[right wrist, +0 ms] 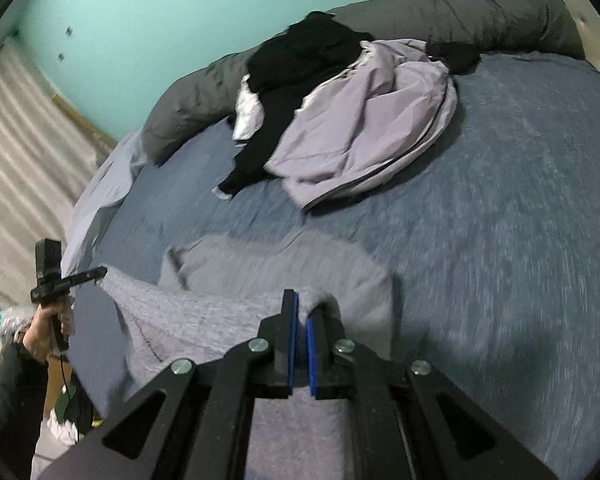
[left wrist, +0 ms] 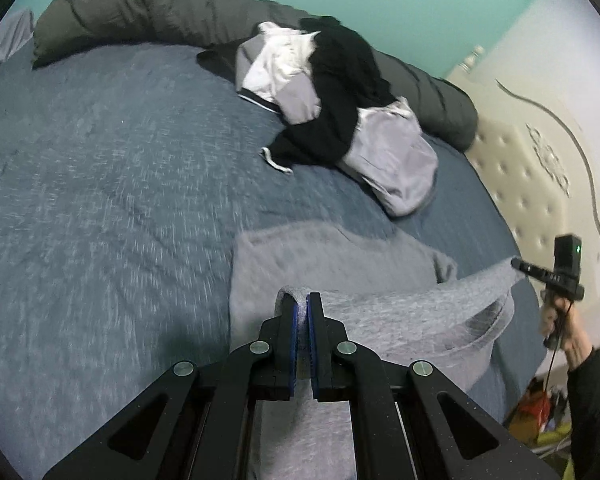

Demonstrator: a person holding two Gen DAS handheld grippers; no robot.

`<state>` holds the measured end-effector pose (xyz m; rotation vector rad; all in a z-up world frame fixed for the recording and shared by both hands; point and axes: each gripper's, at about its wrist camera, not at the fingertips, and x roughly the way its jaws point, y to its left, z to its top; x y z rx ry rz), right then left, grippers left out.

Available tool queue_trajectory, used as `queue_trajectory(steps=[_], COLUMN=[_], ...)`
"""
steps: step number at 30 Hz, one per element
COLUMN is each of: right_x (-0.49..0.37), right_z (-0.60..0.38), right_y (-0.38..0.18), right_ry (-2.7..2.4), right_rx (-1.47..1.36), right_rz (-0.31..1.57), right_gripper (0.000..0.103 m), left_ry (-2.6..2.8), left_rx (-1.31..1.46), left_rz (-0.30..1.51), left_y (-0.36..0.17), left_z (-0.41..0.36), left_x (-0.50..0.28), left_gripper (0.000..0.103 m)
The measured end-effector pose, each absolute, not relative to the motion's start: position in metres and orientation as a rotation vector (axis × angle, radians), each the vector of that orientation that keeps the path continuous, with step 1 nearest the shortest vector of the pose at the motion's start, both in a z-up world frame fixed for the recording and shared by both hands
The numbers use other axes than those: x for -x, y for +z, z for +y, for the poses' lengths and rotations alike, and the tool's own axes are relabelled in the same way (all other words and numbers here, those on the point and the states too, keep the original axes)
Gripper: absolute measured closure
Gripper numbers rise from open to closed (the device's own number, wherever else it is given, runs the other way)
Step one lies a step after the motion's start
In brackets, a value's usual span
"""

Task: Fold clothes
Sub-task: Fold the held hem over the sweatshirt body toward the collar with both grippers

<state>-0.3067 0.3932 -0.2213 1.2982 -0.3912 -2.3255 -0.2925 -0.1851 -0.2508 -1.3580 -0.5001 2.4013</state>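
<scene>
A light grey knit garment (left wrist: 340, 264) (right wrist: 268, 268) hangs stretched between both grippers above the blue bed cover (left wrist: 100, 184) (right wrist: 500, 240), its far part resting on the bed. My left gripper (left wrist: 302, 300) is shut on one edge of it, a fold of grey cloth pinched between the blue pads. My right gripper (right wrist: 304, 304) is shut on the opposite edge. In the left wrist view the right gripper (left wrist: 518, 265) shows at the right, held by a hand, with cloth at its tip. The left gripper (right wrist: 100, 271) appears at the left of the right wrist view, likewise gripping cloth.
A heap of black and pale lilac clothes (left wrist: 340, 96) (right wrist: 340, 120) lies further back on the bed. A dark grey rolled duvet (left wrist: 148, 4) (right wrist: 480, 12) runs along the turquoise wall. A cream tufted headboard (left wrist: 520, 176) stands at one side. Clutter lies on the floor (left wrist: 540, 412).
</scene>
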Motion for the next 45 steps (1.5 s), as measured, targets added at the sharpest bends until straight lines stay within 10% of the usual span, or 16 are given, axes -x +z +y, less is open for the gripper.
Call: queue_trajectory(steps=[7, 11, 15, 20, 32, 45], right_x=[0.355, 0.361, 0.351, 0.340, 0.289, 0.358], right_z=[0.388, 0.394, 0.394, 0.411, 0.326, 0.312], right_y=[-0.292, -0.316, -0.307, -0.286, -0.301, -0.325], right_ry=[-2.355, -2.380, -2.414, -2.507, -2.249, -2.447], right_rx=[-1.440, -1.459, -1.402, -1.320, -1.357, -1.396], right_rz=[-0.409, -0.495, -0.436, -0.479, 0.132, 0.247], right_gripper=[0.099, 0.098, 0.092, 0.034, 0.054, 0.062], left_ry=[2.418, 2.466, 2.534, 2.565, 2.388, 2.578], left_rx=[1.452, 1.505, 1.436, 1.374, 1.496, 1.436], left_rz=[-0.587, -0.616, -0.585, -0.493, 0.032, -0.018], left_y=[-0.312, -0.337, -0.326, -0.312, -0.348, -0.340], left_z=[-0.183, -0.181, -0.188, -0.188, -0.122, -0.144], left_x=[0.345, 0.349, 0.337, 0.312, 0.296, 0.364], left_gripper=[0.096, 0.064, 0.055, 0.054, 0.054, 0.054])
